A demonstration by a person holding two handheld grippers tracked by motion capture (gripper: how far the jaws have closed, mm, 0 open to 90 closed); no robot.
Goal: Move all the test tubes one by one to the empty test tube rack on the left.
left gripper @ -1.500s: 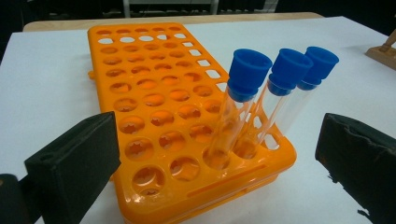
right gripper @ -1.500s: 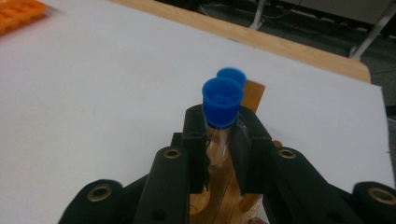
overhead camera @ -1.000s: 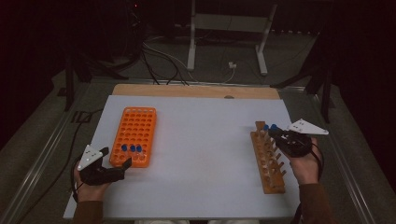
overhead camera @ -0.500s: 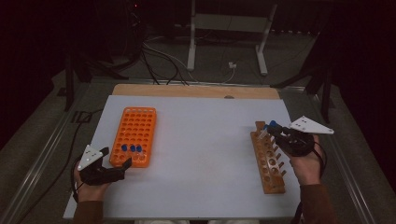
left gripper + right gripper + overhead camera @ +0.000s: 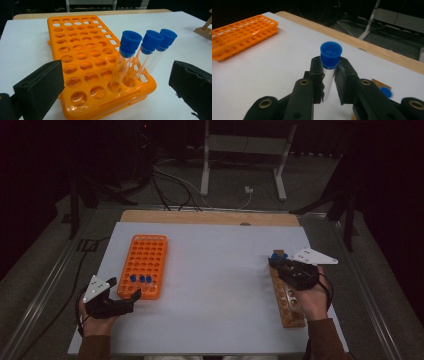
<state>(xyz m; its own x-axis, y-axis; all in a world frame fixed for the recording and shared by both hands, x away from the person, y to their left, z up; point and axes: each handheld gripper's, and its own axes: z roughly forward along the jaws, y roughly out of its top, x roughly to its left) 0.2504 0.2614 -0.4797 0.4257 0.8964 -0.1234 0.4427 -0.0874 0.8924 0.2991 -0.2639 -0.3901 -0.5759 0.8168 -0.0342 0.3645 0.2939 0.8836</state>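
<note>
Gripping a blue-capped test tube (image 5: 330, 65) just below its cap, our right gripper (image 5: 329, 72) has both pads pressed against the clear glass, and the tube stands upright between them. From the high view, we see that right gripper (image 5: 276, 263) over the far end of the wooden rack (image 5: 286, 299), which lies along the right side of the white table (image 5: 215, 285) and runs from near to far; the blue cap (image 5: 276, 255) shows at the gripper's tip. In the right gripper view a second blue cap (image 5: 385, 92) sits low beside the gripper, at the wooden rack's edge. Our left gripper (image 5: 123, 293) rests at the near left of the table, just beside the near end of the orange rack (image 5: 145, 265), its jaws spread wide with nothing between them; in the left gripper view the two black pads (image 5: 40, 85) stand well apart on either side of that rack's near corner. Three capped tubes (image 5: 147, 50) stand in a row in the orange rack (image 5: 82, 57), close to its near right corner, leaning slightly; in the high view they show as three blue dots (image 5: 141, 279) in a row close to the rack's near end. Most of the other holes in the orange rack look bare. The two racks lie well apart, with open white table between them.
</note>
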